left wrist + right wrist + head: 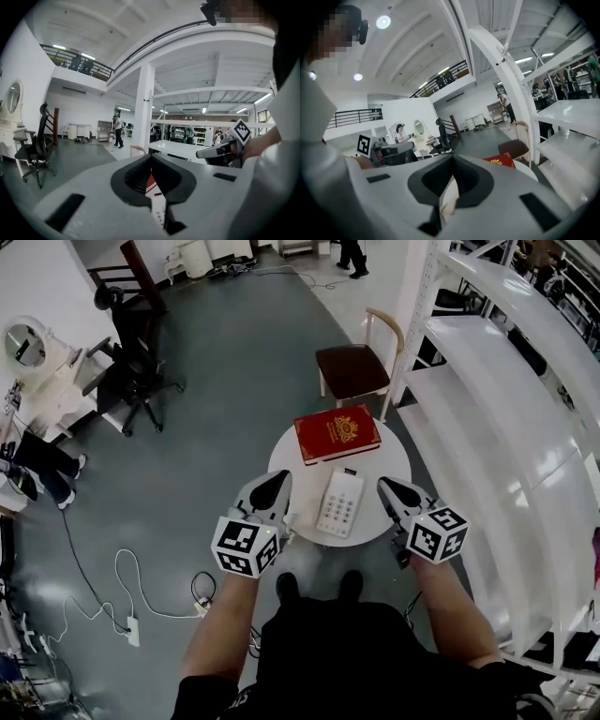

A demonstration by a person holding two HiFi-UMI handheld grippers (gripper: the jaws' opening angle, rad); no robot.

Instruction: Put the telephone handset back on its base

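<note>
Telephone (339,502) beside left hand-held gripper (279,480)

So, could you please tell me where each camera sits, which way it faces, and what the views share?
Head view: on the person's head, looking steeply down at the round table with red book and telephone; forearms, shoes, left gripper and right gripper show.
Left gripper view: on the left gripper, looking along its shut jaws across the hall; right gripper shows at right.
Right gripper view: on the right gripper, looking along its shut jaws across the hall; left gripper shows at left.
Shared: all three show the red book.
</note>
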